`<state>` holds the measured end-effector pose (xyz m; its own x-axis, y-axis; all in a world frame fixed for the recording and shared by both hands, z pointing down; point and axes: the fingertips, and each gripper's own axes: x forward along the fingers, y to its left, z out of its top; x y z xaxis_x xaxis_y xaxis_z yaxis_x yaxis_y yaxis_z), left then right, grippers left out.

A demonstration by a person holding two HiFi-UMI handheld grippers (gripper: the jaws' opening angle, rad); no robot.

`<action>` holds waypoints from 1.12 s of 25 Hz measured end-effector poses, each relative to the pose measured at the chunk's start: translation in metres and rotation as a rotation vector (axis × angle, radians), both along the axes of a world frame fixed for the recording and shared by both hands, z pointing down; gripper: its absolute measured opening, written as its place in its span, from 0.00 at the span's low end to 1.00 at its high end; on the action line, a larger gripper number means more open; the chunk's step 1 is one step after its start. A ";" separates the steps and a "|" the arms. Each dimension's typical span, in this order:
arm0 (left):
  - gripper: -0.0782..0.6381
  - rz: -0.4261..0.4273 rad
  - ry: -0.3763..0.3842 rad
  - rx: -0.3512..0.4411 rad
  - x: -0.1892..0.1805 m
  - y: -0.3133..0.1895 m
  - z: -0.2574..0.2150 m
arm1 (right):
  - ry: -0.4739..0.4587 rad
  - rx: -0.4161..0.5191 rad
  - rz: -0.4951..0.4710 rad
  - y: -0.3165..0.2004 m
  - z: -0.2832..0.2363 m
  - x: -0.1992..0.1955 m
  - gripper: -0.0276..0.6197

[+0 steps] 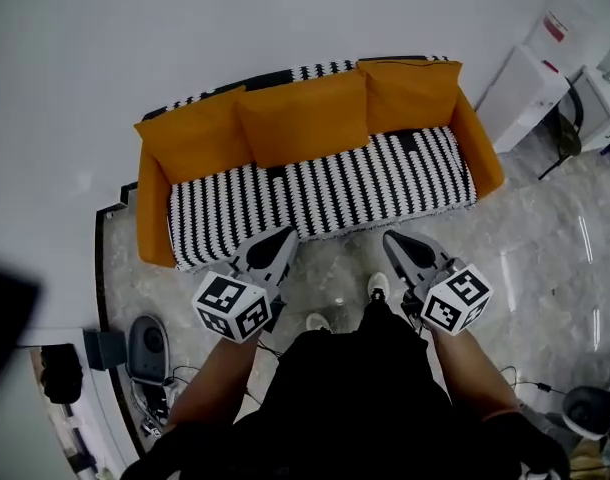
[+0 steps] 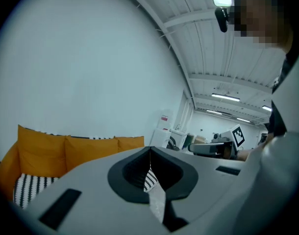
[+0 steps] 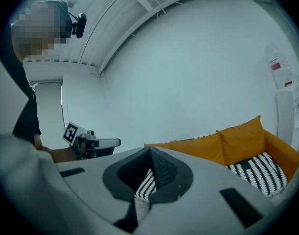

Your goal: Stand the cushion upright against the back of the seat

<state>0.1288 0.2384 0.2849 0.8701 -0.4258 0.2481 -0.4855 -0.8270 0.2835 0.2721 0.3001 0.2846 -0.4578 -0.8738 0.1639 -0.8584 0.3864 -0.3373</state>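
Note:
Three orange cushions stand upright against the back of the orange sofa (image 1: 151, 218): a left one (image 1: 190, 133), a middle one (image 1: 303, 118) and a right one (image 1: 410, 93). The seat carries a black-and-white striped cover (image 1: 325, 183). My left gripper (image 1: 288, 235) and right gripper (image 1: 391, 238) hover in front of the seat's front edge, both shut and empty, apart from the cushions. In the left gripper view the shut gripper (image 2: 150, 152) points past the cushions (image 2: 41, 148). The right gripper (image 3: 150, 151) has the cushions (image 3: 242, 138) to its right.
A white wall runs behind the sofa. White cabinets (image 1: 525, 93) stand to its right. On the marble floor at lower left lie a dark round device (image 1: 147, 348) and cables. The person's shoes (image 1: 377, 286) stand just before the sofa.

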 end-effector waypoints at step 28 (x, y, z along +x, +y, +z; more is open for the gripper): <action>0.13 -0.165 -0.078 0.027 0.047 0.030 -0.003 | 0.042 -0.049 -0.238 -0.001 0.000 0.016 0.10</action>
<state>0.1758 0.2687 0.2824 0.7661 -0.5689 0.2990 -0.6353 -0.7408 0.2181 0.2884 0.2993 0.2847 -0.6416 -0.7328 0.2266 -0.7588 0.5634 -0.3269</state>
